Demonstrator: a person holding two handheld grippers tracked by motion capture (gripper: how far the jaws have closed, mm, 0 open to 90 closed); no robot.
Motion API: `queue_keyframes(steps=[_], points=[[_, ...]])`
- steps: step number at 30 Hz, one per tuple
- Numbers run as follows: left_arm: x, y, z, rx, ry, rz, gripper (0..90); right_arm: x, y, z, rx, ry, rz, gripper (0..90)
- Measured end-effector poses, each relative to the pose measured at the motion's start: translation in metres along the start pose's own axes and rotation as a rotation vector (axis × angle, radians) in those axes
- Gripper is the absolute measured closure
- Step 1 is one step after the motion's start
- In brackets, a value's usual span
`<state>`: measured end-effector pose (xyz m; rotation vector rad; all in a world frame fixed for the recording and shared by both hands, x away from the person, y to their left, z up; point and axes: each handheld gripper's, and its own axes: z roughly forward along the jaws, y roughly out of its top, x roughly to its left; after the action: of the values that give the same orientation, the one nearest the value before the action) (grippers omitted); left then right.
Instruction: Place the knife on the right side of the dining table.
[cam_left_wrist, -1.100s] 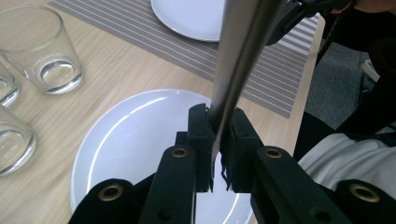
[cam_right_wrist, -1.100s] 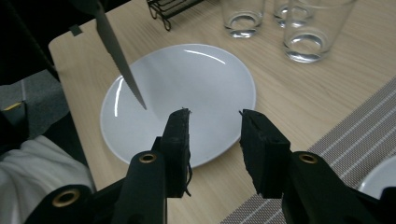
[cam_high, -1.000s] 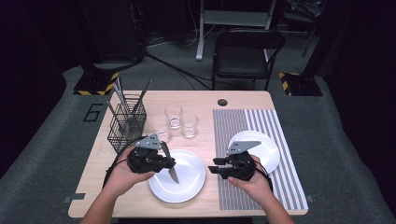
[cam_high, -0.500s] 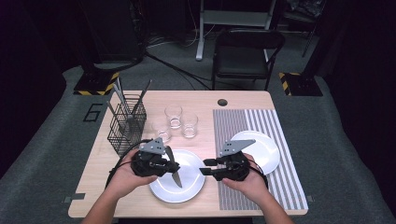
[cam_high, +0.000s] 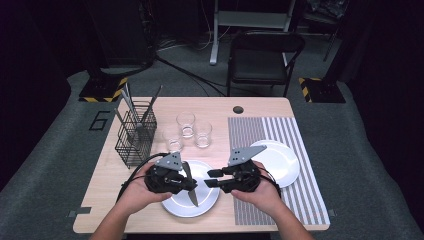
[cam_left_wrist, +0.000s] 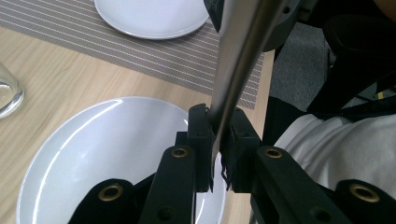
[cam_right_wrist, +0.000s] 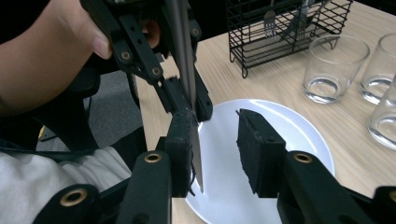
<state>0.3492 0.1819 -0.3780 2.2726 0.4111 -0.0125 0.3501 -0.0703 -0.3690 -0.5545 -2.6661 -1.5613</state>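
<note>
Your left claw (cam_left_wrist: 217, 154) hides the part of the knife (cam_left_wrist: 238, 65) it pinches, and the picture's top edge cuts off the knife's far end. In the right gripper view the top edge crops the wire basket (cam_right_wrist: 285, 28), and its cutlery is too blurred to name.

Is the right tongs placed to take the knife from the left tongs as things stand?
Probably yes: the right tongs stand open beside the knife, whose blade hangs at their near jaw over the plate. The left tongs grip it.

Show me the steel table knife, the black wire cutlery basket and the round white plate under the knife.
steel table knife (cam_high: 192, 192), high view, blade middle
black wire cutlery basket (cam_high: 135, 142), high view, front mesh wall
round white plate (cam_high: 207, 200), high view, bare right rim
</note>
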Motion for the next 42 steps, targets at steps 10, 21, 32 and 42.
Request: queue_keyframes(steps=[10, 21, 32, 42], points=[[-0.004, 0.002, 0.004, 0.009, -0.013, 0.014, 82.4, 0.006, 0.013, 0.004, -0.012, 0.028, -0.027, 66.9], [-0.007, 0.003, 0.006, 0.015, -0.018, 0.023, 82.4, 0.01, 0.023, 0.01, -0.008, 0.051, -0.04, 67.2], [-0.008, 0.002, 0.009, 0.016, -0.025, 0.026, 82.4, 0.011, 0.033, 0.021, -0.004, 0.081, -0.046, 70.0], [-0.008, 0.003, 0.009, 0.015, -0.024, 0.038, 82.3, 0.015, 0.039, 0.022, 0.002, 0.077, -0.08, 80.2]])
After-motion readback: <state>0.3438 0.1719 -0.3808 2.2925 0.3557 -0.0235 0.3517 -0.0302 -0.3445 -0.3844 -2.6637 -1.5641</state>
